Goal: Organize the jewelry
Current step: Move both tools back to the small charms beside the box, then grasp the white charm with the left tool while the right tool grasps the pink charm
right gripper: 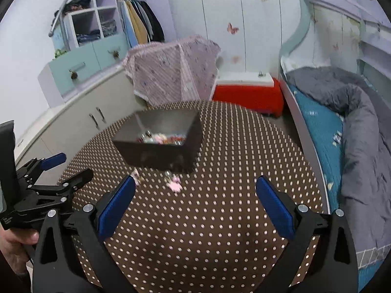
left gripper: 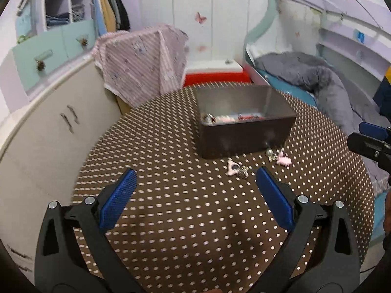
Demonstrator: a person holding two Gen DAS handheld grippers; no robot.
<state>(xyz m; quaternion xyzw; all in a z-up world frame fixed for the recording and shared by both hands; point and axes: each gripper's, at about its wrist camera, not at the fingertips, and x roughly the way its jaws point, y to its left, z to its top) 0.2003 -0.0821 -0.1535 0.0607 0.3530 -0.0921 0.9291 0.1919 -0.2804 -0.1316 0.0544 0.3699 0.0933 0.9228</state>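
Both my grippers are wide open right now, nothing in either. The dark box (left gripper: 244, 122) sits toward the far edge of the round polka-dot table (left gripper: 183, 219), already holding a jumble of jewelry (left gripper: 227, 118). Two pink charm pieces lie loose on the cloth right at its near wall: one (left gripper: 235, 169) just ahead and right of my left gripper (left gripper: 195, 188), the other (left gripper: 283, 159) further right, closer to the box's near right corner. I'd say the left gripper is nearer the first one; its long axis is too blurry to call. From the right gripper (right gripper: 195, 193) both charms sit ahead and left (right gripper: 174, 185), and only that view shows my hand (right gripper: 14, 241) on the left tool.
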